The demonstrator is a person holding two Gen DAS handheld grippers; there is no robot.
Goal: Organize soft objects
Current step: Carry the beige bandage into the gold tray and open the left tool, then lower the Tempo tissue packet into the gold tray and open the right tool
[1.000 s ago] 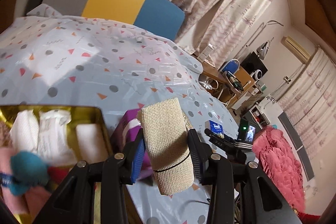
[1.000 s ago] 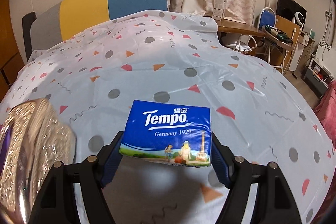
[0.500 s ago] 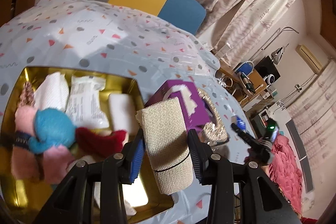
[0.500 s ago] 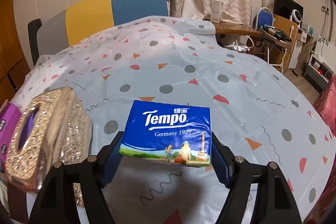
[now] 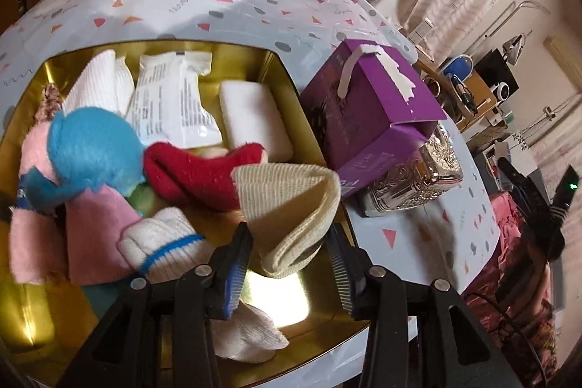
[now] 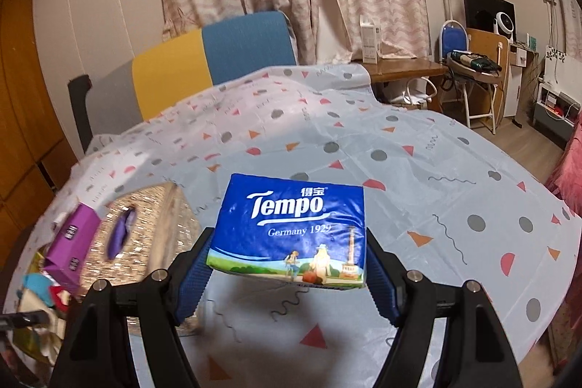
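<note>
Since a second ago the left tool [image 5: 287,264] has sunk from above the counter's edge to hang over the gold tin [image 5: 287,79], and its jaws are opening: the folded beige bandage [image 5: 291,206] that was clamped upright now sags between the blue pads, leaning toward the upper left. The left pad seems to touch its lower fold, while a gap shows on the right side, so the grip looks released. The bandage's long axis runs from the tool's mouth up and away, with its free, ribbed end draped over the red plush piece [image 5: 196,173] inside the tin. Around it in the tin lie a blue and pink plush toy [image 5: 91,148], a white sock with a blue stripe [image 5: 163,242], a sealed white packet [image 5: 171,104], a white pad [image 5: 254,115] and rolled white cloth [image 5: 98,82]. Just right of the tin stand a purple carton [image 5: 371,111] and, against it, a silver embossed tissue box [image 5: 411,188]. The right tool [image 6: 287,268] has swung so that the tissue box and carton now show at the left of its view. It stands wide, both pads pressed on the ends of a blue Tempo tissue pack [image 6: 291,224]. The pack is held above the patterned counter [image 6: 418,170], its long axis crosswise between the fingers and its printed face toward the camera.
</note>
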